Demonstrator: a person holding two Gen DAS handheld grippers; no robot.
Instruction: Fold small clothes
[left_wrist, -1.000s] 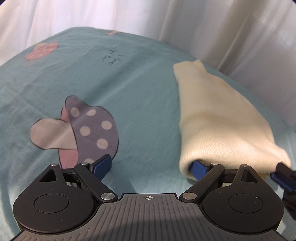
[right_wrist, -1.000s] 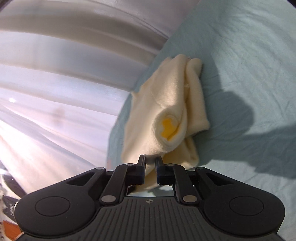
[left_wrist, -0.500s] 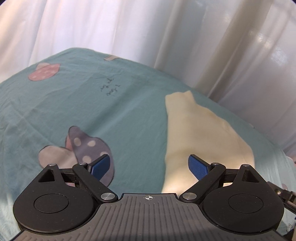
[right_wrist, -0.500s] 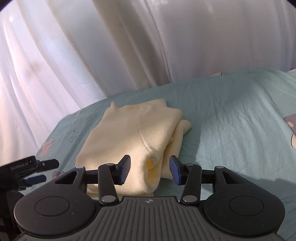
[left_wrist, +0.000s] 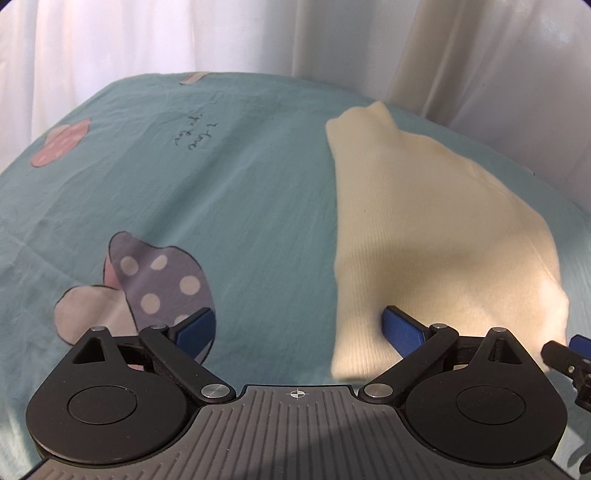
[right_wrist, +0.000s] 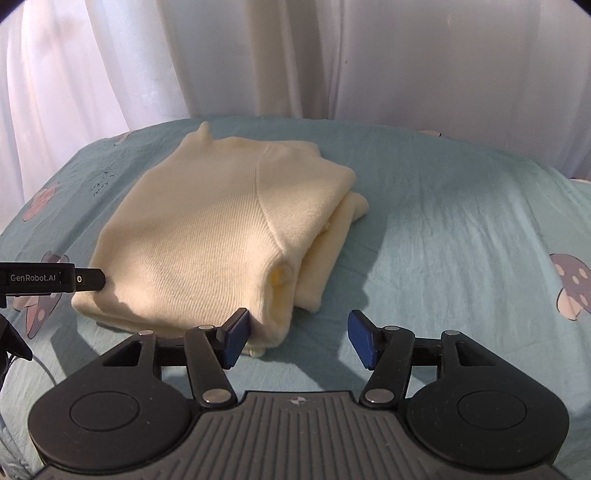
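A cream knitted garment (right_wrist: 221, 236) lies folded flat on the teal bedsheet (right_wrist: 461, 229); it also shows in the left wrist view (left_wrist: 436, 236). My left gripper (left_wrist: 299, 328) is open and empty, its right finger (left_wrist: 402, 328) resting at the garment's near left edge. My right gripper (right_wrist: 295, 338) is open and empty, its left finger (right_wrist: 236, 332) by the garment's near right corner. The left gripper's finger shows at the left in the right wrist view (right_wrist: 88, 278), touching the garment's corner.
The sheet (left_wrist: 240, 184) has mushroom prints (left_wrist: 155, 280) and handwriting. White curtains (right_wrist: 295, 55) hang behind the bed's far edge. Another mushroom print (right_wrist: 572, 288) lies to the right.
My right gripper let go of the garment, opened and drew back; the garment now lies flat. My left gripper stayed open, lifted briefly, and is low at the garment's edge again.
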